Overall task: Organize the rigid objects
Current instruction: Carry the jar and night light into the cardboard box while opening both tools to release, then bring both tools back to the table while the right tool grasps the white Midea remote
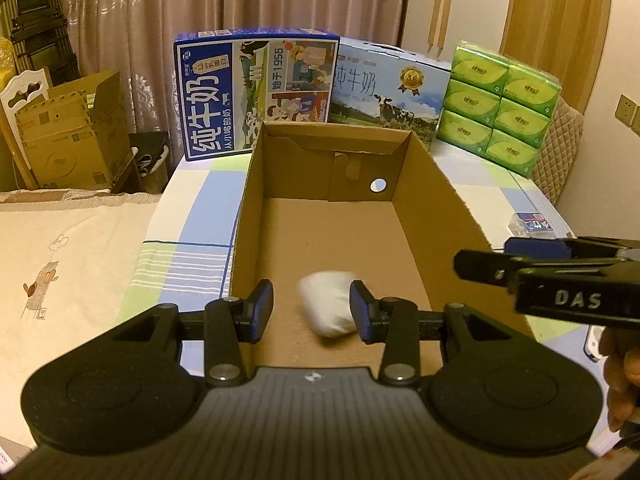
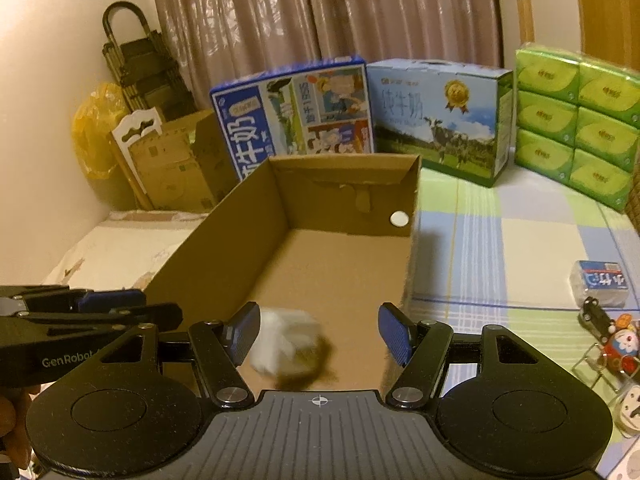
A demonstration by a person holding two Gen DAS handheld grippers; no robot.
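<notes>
Open cardboard box sat on the checked bedcover, long axis running away from both cameras; taken as landmark. Box floor mostly bare: wide free room from the white object back to the far wall, which had a round hole low at its right.

White rounded object, blurred in both views, was inside the box near its near end. Whether it rested on the floor or was just above it could not be told.

Left tongs hung over the box's near edge, jaws parted; the right pad looked close to or touching the object, the left pad clear of it. No grip seen.

Right tongs also over the near edge, jaws spread wide, nothing between the pads.

Beyond the box's far wall: 2 milk cartons, dark blue and pale blue. Right of the far wall, a green tissue pack. Right of the box's right wall, open bedcover, then a small blue-labelled packet and small toys, well apart from the box.
</notes>
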